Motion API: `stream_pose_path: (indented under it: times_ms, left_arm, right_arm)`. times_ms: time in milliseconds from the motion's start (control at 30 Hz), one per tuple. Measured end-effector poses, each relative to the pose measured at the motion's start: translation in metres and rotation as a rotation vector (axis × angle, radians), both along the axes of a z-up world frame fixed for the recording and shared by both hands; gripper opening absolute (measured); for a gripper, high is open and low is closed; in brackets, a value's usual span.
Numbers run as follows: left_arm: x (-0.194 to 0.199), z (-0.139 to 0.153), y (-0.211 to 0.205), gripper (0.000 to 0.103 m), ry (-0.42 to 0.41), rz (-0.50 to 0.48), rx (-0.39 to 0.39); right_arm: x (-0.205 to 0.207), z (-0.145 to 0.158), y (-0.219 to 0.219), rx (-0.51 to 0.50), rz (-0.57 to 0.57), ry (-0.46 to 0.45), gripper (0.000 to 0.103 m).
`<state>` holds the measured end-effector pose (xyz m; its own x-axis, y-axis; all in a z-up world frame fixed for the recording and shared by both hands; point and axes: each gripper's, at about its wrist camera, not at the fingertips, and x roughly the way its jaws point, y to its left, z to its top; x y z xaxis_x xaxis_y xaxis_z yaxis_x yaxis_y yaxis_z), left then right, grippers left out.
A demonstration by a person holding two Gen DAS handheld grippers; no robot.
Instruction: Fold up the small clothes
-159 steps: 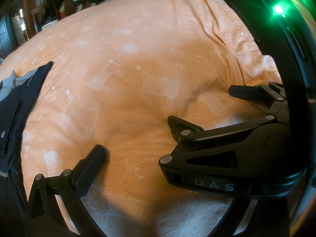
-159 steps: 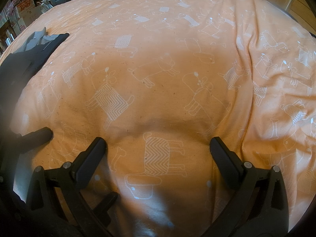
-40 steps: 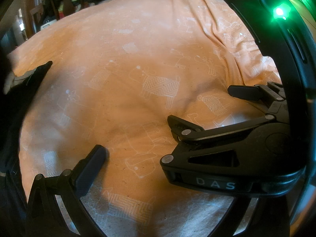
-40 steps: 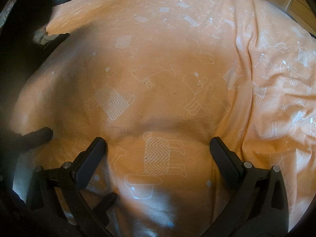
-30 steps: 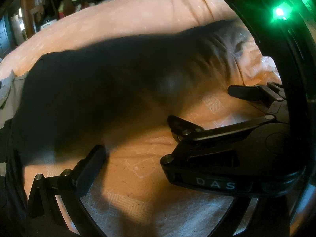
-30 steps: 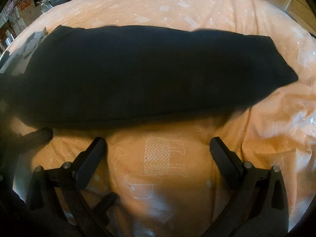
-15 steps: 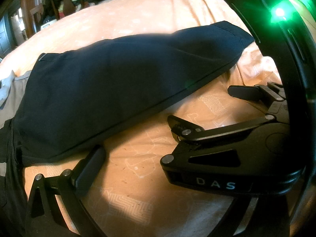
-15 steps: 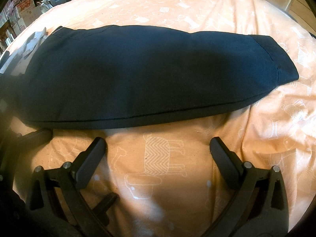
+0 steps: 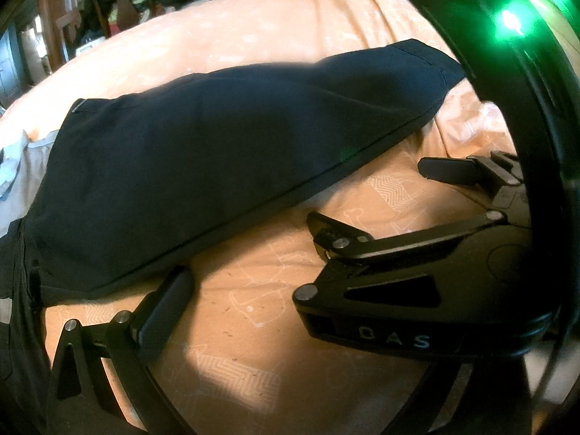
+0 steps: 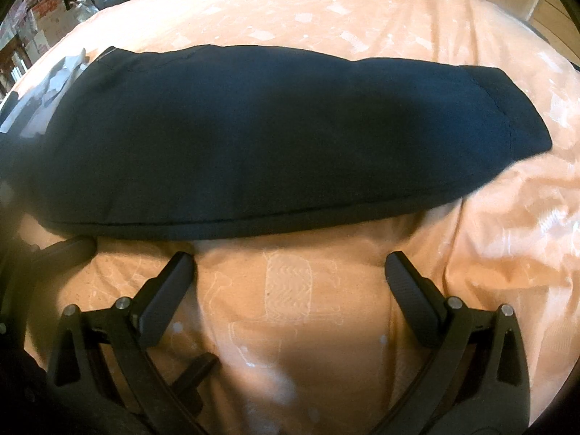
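Note:
A dark navy garment (image 9: 217, 152) lies stretched across the orange bed sheet (image 9: 253, 319), one end at the left and its stitched hem at the far right. In the right wrist view the same garment (image 10: 253, 127) lies just beyond my fingertips. My right gripper (image 10: 290, 272) rests open on the sheet, nothing between its fingers. My left gripper (image 9: 282, 275) is open too. Only its left finger (image 9: 163, 308) shows, close to the garment's near edge. The right gripper's body (image 9: 417, 290) hides the other finger.
Grey and black clothing (image 9: 14, 166) lies at the bed's left edge, partly under the navy garment, and shows again in the right wrist view as clothing (image 10: 47, 90). Cluttered furniture and boxes (image 10: 47, 11) stand beyond the bed. The sheet is wrinkled at the right (image 10: 525, 217).
The navy garment swept in from the left about a second ago and now lies flat across the sheet. Neither gripper has moved.

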<state>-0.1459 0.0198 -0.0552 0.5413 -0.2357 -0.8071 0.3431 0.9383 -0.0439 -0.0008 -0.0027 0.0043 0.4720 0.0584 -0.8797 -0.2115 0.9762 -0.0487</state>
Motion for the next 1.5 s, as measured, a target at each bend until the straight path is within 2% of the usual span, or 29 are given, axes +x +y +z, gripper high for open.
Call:
stream_pose_path:
  times_ms: [167,200,233,300,333,367,400,433,467,500,633,700,833,967,1033,1100,1167,1233,1300,1367,1433,1500]
  left_arm:
    - [0.006,0.004,-0.005,0.103,0.029,0.013,0.020]
    - [0.009,0.005,-0.006,0.103,0.057,0.002,0.020]
    - [0.012,0.008,-0.004,0.103,0.090,-0.014,0.014]
    - [0.014,0.017,0.005,0.103,0.188,-0.105,-0.049]
    - [0.014,0.024,0.013,0.103,0.238,-0.157,-0.109]
    - [0.011,0.033,0.021,0.103,0.266,-0.193,-0.155]
    - [0.006,0.043,0.030,0.103,0.268,-0.212,-0.176]
    - [-0.003,0.061,0.046,0.103,0.231,-0.235,-0.209]
    - [-0.011,0.075,0.058,0.103,0.197,-0.251,-0.232]
    - [-0.019,0.090,0.073,0.103,0.168,-0.268,-0.258]
    - [-0.057,0.159,0.154,0.103,0.042,-0.292,-0.407]
    - [-0.077,0.188,0.197,0.103,0.017,-0.289,-0.461]
    - [-0.126,0.226,0.273,0.103,0.022,-0.324,-0.567]
    - [-0.171,0.238,0.315,0.103,0.044,-0.398,-0.613]
    - [-0.186,0.243,0.337,0.103,0.049,-0.411,-0.623]
    - [-0.200,0.246,0.356,0.103,0.057,-0.423,-0.645]
    - [-0.211,0.254,0.374,0.103,0.026,-0.424,-0.657]
    - [-0.224,0.265,0.395,0.103,-0.011,-0.427,-0.684]
    - [-0.234,0.281,0.414,0.103,-0.054,-0.423,-0.711]
    - [-0.239,0.298,0.432,0.103,-0.076,-0.436,-0.776]
    - [-0.243,0.315,0.445,0.103,-0.108,-0.442,-0.819]
    - [-0.248,0.328,0.451,0.103,-0.130,-0.462,-0.859]
  right_arm:
    - [0.007,0.004,0.005,-0.035,0.040,0.047,0.103]
    - [0.006,0.008,0.007,-0.059,0.068,0.069,0.103]
    - [0.003,0.016,0.008,-0.074,0.075,0.052,0.103]
    - [-0.004,0.037,0.007,-0.042,0.050,-0.040,0.103]
    - [-0.008,0.049,0.006,-0.014,0.034,-0.086,0.103]
    - [-0.014,0.064,0.005,0.027,0.015,-0.154,0.103]
    - [-0.028,0.091,0.004,0.102,-0.010,-0.270,0.103]
    - [-0.041,0.113,0.007,0.132,-0.034,-0.358,0.103]
    - [-0.046,0.121,0.008,0.135,-0.042,-0.387,0.103]
    - [-0.064,0.146,0.017,0.146,-0.042,-0.463,0.103]
    - [-0.117,0.207,0.055,0.166,0.010,-0.579,0.103]
    - [-0.151,0.232,0.075,0.168,0.041,-0.617,0.103]
    - [-0.207,0.255,0.099,0.223,0.096,-0.617,0.103]
    - [-0.242,0.258,0.117,0.174,0.154,-0.564,0.103]
    - [-0.260,0.258,0.125,0.181,0.178,-0.521,0.103]
    - [-0.273,0.263,0.126,0.240,0.208,-0.485,0.103]
    - [-0.287,0.266,0.131,0.290,0.248,-0.465,0.103]
    - [-0.297,0.275,0.137,0.335,0.272,-0.473,0.103]
    - [-0.308,0.288,0.143,0.421,0.313,-0.495,0.103]
    - [-0.308,0.293,0.149,0.471,0.351,-0.511,0.103]
    - [-0.302,0.284,0.159,0.508,0.349,-0.517,0.103]
    - [-0.284,0.257,0.167,0.600,0.287,-0.487,0.103]
